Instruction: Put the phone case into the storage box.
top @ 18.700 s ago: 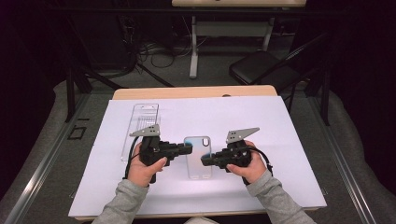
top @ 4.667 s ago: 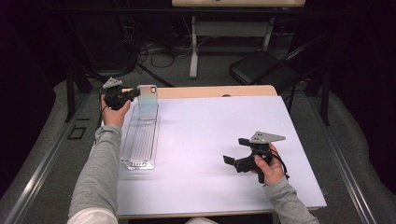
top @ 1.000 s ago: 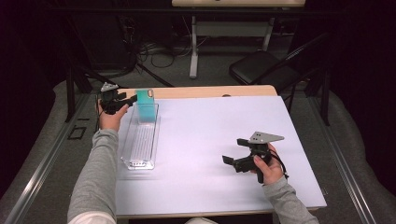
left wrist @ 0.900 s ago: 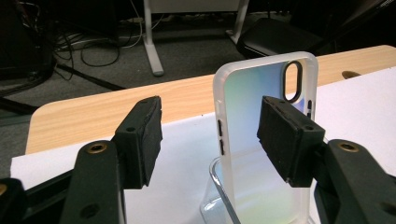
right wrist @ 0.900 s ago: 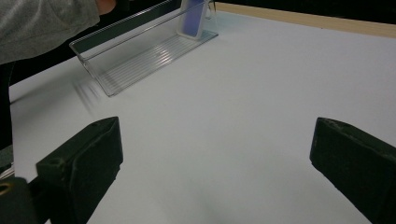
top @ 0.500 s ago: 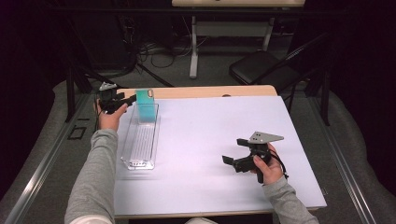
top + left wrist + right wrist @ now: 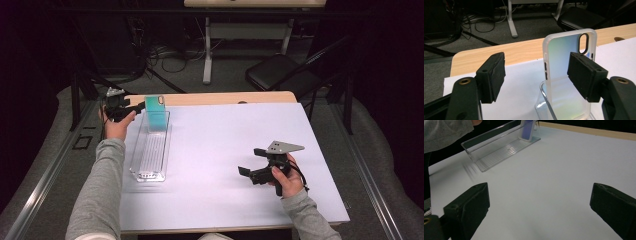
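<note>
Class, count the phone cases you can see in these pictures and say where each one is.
1: a phone case stands upright at the far end of the clear tray, on the table's left side.

The phone case no longer lies flat on the middle of the surface between the two tongs as at the start; it now stands upright in the far end of the clear tray, leaning at its end wall. The left tongs are up at that far left corner instead of near the middle, and their jaws have just been opening: the case stands between the pads with a gap to the one and the other just at its back. The right tongs now sit out to the right, jaws spread over bare surface.
</note>
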Motion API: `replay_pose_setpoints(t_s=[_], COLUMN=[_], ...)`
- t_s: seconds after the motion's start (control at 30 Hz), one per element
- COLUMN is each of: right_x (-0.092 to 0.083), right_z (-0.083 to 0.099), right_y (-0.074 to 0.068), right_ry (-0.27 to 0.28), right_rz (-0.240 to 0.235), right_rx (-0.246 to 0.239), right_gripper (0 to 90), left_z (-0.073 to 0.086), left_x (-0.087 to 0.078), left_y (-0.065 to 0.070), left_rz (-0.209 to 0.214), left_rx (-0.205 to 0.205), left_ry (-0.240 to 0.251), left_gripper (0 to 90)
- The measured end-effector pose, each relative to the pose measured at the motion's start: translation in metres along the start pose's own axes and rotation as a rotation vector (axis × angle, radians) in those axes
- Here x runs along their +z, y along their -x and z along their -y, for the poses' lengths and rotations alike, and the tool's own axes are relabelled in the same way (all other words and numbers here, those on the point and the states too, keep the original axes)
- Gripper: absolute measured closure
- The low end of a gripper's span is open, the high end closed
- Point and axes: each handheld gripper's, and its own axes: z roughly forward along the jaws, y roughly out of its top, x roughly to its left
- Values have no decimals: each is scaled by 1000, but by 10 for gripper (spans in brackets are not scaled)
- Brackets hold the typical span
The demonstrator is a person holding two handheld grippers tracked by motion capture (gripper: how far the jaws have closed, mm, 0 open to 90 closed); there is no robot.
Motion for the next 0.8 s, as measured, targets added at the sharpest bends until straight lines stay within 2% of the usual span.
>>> replay_pose_setpoints(t_s=[0.2, 0.37, 0.53, 0.63, 0.73, 0.8], right_x=[0, 0, 0, 0, -1, -1], right_z=[0, 0, 0, 0, 0, 0], right_y=[0, 0, 0, 0, 1, 1], right_ry=[2, 1, 1, 5, 4, 10], right_rz=[3, 3, 2, 2, 5, 6], right_rx=[-2, -2, -1, -3, 0, 1], right_gripper=[22, 22, 22, 22, 22, 22], left_z=[-3, -5, -8, -9, -9, -10], left_x=[-6, -11, -16, -19, -21, -23], left_y=[1, 4, 8, 7, 8, 7], left_rz=[17, 53, 57, 73, 63, 69], left_rx=[-26, -48, -23, -52, -38, -46], left_ry=[14, 33, 37, 45, 24, 16], left_gripper=[239, 196, 180, 159, 142, 123])
